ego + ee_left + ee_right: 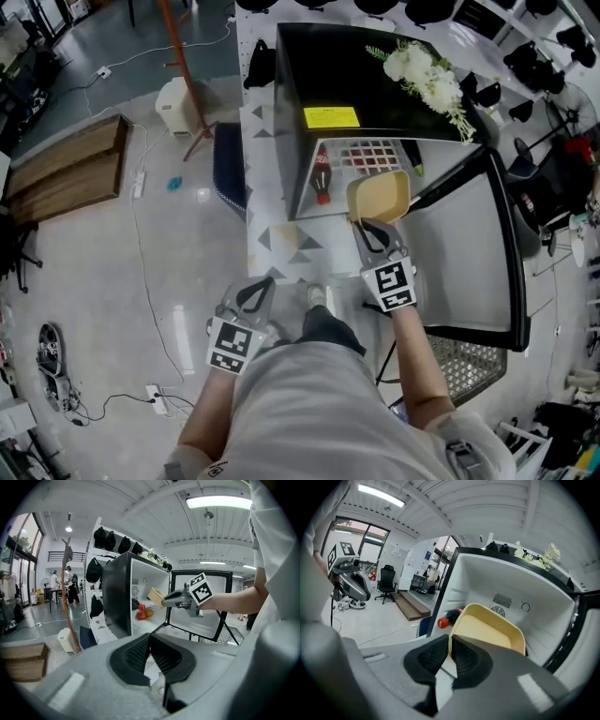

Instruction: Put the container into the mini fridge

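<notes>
A pale yellow container hangs at the mouth of the black mini fridge, whose door swings wide to the right. My right gripper is shut on the container's near rim. The left gripper view shows the container held just in front of the fridge's white interior. Inside lie a cola bottle with a red cap and red and orange fruit. My left gripper hangs low by my body, shut with nothing between its pads.
The fridge stands on a white patterned cabinet. White flowers lie on top of the fridge. A coat stand, a white canister and a wooden platform are on the floor to the left, with cables trailing across it.
</notes>
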A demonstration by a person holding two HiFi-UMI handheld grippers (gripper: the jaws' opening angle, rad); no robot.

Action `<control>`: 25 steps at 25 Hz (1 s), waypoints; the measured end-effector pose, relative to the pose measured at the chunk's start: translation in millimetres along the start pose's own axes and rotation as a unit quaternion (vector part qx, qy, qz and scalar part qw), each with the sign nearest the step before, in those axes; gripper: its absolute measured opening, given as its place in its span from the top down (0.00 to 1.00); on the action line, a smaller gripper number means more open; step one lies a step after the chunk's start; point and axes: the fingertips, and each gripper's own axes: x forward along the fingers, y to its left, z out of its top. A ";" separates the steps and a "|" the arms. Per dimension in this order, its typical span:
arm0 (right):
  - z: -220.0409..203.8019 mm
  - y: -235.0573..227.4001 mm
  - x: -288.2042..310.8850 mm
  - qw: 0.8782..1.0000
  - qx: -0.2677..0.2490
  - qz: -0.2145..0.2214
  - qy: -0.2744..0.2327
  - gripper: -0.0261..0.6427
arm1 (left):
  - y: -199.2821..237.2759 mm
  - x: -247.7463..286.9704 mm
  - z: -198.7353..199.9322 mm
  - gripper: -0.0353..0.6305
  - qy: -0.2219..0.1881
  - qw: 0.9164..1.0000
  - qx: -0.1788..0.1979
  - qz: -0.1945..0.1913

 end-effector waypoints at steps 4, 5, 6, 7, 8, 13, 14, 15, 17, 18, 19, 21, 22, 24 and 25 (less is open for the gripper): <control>1.1 -16.4 21.9 1.000 -0.018 0.010 0.005 0.92 | 10.5 13.8 7.3 0.93 0.003 1.000 -0.013 0.023; 2.4 -21.3 27.5 1.000 -0.020 0.013 0.003 0.92 | 12.3 17.5 10.2 0.93 0.002 0.999 -0.015 0.028; 3.9 -26.1 33.1 1.000 -0.020 0.015 0.002 0.92 | 14.0 20.8 13.2 0.93 0.001 0.999 -0.016 0.033; 5.6 -30.4 38.6 1.000 -0.019 0.018 0.000 0.92 | 15.8 23.8 16.0 0.93 0.001 0.999 -0.016 0.038; 7.4 -34.2 44.0 1.000 -0.020 0.021 -0.001 0.92 | 17.7 26.5 18.5 0.93 0.001 0.999 -0.017 0.043; 14.2 -49.7 68.0 0.999 -0.023 0.036 -0.008 0.92 | 25.1 37.3 26.0 0.93 0.005 0.998 -0.021 0.062; 14.2 -52.2 72.7 0.999 -0.023 0.038 -0.007 0.92 | 26.1 38.6 26.2 0.93 0.006 0.998 -0.022 0.065; 13.9 -54.6 77.1 0.999 -0.023 0.039 -0.006 0.92 | 27.2 39.6 26.3 0.93 0.007 0.997 -0.023 0.068; 13.2 -59.7 85.4 0.999 -0.026 0.039 -0.004 0.92 | 29.9 40.9 26.5 0.93 0.008 0.997 -0.025 0.076; 12.8 -62.2 89.3 0.999 -0.032 0.037 -0.002 0.92 | 31.5 41.3 26.6 0.93 0.009 0.996 -0.027 0.080; 12.4 -64.7 93.0 0.999 -0.041 0.035 0.000 0.92 | 33.1 41.6 26.7 0.93 0.010 0.996 -0.028 0.085; 11.7 -68.5 100.3 0.998 -0.055 0.033 0.004 0.92 | 35.4 42.4 27.3 0.93 0.011 0.995 -0.029 0.092; 11.2 -69.4 104.0 0.998 -0.057 0.035 0.004 0.92 | 35.8 42.9 27.7 0.93 0.012 0.995 -0.030 0.095; 10.2 -71.4 110.9 0.998 -0.057 0.038 0.004 0.92 | 36.1 43.9 28.3 0.93 0.013 0.995 -0.029 0.099; 9.8 -73.0 114.0 0.998 -0.058 0.038 0.005 0.92 | 36.4 44.4 28.7 0.93 0.013 0.994 -0.029 0.102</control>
